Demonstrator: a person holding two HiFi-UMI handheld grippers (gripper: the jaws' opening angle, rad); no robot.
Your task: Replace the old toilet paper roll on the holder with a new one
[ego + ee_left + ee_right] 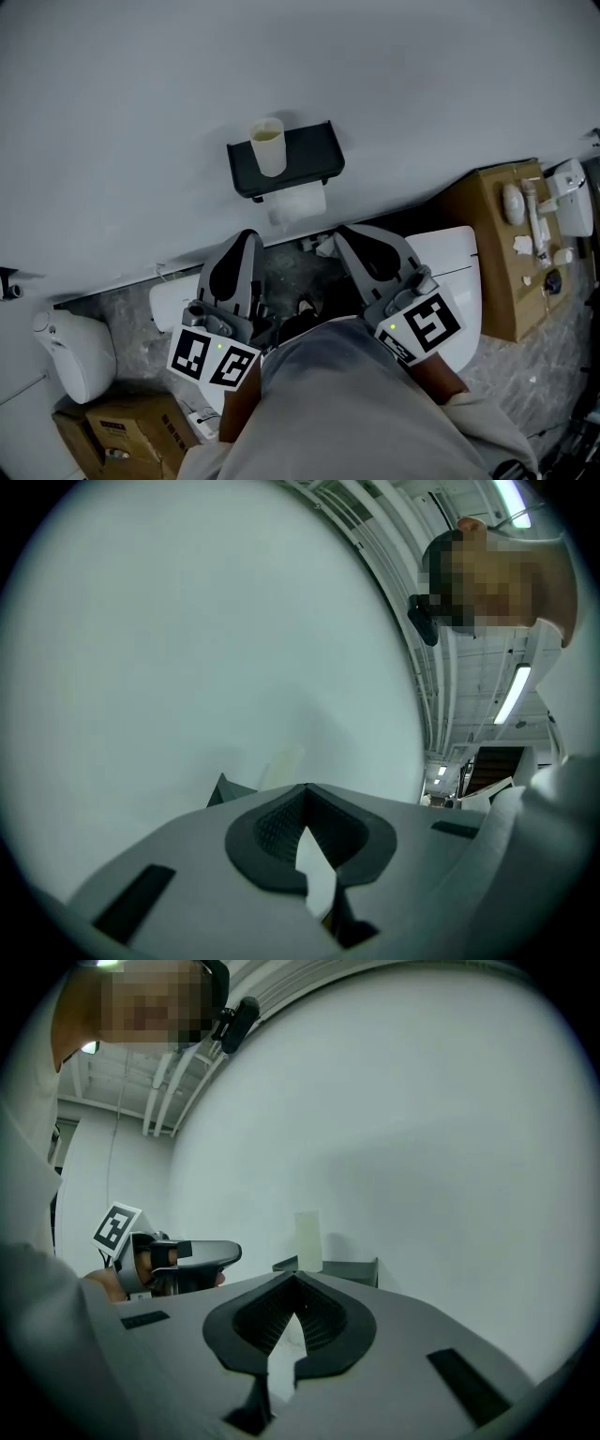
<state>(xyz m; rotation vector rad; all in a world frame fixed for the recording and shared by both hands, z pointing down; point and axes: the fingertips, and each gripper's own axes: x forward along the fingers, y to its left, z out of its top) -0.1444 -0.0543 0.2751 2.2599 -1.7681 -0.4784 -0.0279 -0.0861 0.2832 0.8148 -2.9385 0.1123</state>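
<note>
The holder [305, 152] hung on the wall [141, 103], with a white roll [298, 202] just under it and a pale tube [268, 146] upright on its top. Below the holder, the left tool [247, 236] and right tool [343, 234] were both closed and empty, not touching it.

Lower centre-left: left gripper [244, 249], jaws closed together, nothing between them, tip aimed toward frame top. Lower centre-right: right gripper [351, 240], jaws likewise closed and empty, tip angled up-left. Tips near, not touching.
</note>
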